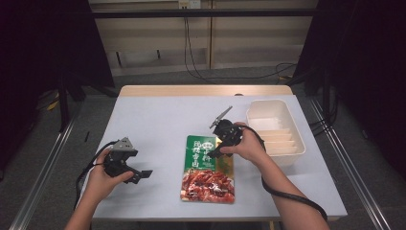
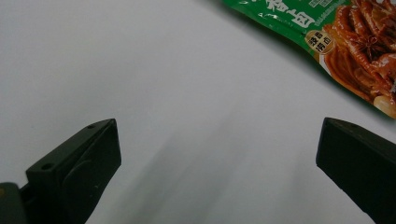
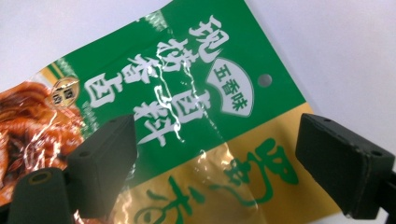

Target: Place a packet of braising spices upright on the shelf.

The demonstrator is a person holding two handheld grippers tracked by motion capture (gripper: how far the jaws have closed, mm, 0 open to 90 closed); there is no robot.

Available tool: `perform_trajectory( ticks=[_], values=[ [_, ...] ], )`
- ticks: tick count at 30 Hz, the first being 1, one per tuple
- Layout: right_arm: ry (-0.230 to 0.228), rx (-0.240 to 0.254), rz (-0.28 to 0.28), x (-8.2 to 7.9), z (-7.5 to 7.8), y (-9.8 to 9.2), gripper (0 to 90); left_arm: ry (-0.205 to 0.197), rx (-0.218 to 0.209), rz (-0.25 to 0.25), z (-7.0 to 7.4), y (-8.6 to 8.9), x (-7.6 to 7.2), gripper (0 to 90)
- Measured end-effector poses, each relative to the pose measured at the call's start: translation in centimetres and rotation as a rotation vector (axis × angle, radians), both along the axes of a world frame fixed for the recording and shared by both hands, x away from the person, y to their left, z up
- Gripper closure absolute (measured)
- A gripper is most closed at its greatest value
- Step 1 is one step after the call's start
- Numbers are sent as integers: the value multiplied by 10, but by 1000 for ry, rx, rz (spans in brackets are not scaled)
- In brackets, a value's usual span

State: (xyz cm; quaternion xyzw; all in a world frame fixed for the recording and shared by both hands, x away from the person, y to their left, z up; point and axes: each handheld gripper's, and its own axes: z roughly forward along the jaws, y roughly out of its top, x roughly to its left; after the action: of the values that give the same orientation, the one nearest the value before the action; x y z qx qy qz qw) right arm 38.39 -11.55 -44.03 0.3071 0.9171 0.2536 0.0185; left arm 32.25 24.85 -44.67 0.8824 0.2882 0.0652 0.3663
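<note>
The flat green-and-yellow plastic food packet (image 1: pixel 208 168) lies on the white tabletop (image 1: pixel 153 124). Above its top edge hovers the right hand-held gripper (image 1: pixel 216 152), jaws apart. Left of the packet, the left hand-held gripper (image 1: pixel 140 175) rests with jaws spread, holding nothing.

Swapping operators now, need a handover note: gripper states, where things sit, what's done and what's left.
Right gripper: open, over the top edge of the food pouch, jaws either side of it, not gripping.
Left gripper: open, holds nothing, low over the table left of the pouch.
Pouch lies flat mid-table; white bin sits to its right.
Done: approach only.
Left: probably grasp the pouch, likely move it to the bin.
</note>
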Motion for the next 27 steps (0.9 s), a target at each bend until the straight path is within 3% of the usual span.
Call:
perform_trajectory(
  ticks=[3, 13, 27],
  values=[
    [-1, -5, -9, 6, -4, 1, 122, 3, 16, -6, 0, -1, 0, 0],
    [1, 10, -25, 30, -10, 3, 119, -1, 12, -10, -1, 0, 0, 0],
    [43, 31, -13, 41, -21, 4, 120, 8, 26, -12, -1, 1, 0, 0]
  ],
)
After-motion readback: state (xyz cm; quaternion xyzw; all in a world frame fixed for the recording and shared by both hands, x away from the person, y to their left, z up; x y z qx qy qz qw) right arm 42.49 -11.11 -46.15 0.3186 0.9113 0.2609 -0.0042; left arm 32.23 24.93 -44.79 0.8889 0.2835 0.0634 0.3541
